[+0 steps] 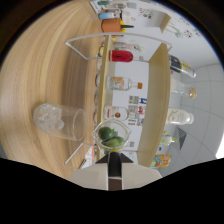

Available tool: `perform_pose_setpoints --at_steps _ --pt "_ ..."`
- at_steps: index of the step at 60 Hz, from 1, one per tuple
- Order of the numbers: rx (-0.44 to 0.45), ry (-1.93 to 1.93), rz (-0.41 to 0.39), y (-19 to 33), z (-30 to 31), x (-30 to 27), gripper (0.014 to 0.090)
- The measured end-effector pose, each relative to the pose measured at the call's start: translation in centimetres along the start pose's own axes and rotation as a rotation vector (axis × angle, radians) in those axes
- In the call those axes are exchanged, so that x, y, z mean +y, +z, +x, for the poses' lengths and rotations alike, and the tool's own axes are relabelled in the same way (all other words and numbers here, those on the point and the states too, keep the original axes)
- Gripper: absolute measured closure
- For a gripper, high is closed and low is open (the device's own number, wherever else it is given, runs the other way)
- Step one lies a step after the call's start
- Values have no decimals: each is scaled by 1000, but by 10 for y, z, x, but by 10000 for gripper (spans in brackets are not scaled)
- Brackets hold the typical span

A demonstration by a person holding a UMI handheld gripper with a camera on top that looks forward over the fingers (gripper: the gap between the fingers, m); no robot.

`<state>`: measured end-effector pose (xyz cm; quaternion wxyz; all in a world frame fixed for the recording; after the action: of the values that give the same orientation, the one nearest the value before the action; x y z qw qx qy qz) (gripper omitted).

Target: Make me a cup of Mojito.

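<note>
The whole scene appears turned on its side, with the wooden table (45, 65) standing to the left. A clear glass (57, 121) with ice cubes in its bottom rests on that table, its mouth facing the fingers. A small glass bowl (111, 136) holding green lime pieces hangs just off the glass's mouth, tipped with the view. My gripper (114, 159) is shut, its dark fingers pressed together on the bowl's near rim. The limes are still inside the bowl.
Behind the bowl stands a wooden shelf (156, 100) with bottles: a red one (121, 56), a clear one with an orange label (123, 84), and more on the upper level (180, 117). An orange container (111, 25) and a white wire frame (82, 45) stand nearby.
</note>
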<state>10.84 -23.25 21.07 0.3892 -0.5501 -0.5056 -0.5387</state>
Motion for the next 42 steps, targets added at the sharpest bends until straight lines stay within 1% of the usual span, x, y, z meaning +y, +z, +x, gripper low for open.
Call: perform_pose_setpoints --at_steps 4,16,24,33,38,42 --pt "11 -68 36 5 0 -4 889" --pt "37 -243 108 12 5 -13 889" --pt "37 -228 132 10 10 -13 890" --pt "20 -24 137 6 22 -10 891" --pt "-12 237 117 2 38 -2 890" --pt "-43 505 86 -3 56 9 890"
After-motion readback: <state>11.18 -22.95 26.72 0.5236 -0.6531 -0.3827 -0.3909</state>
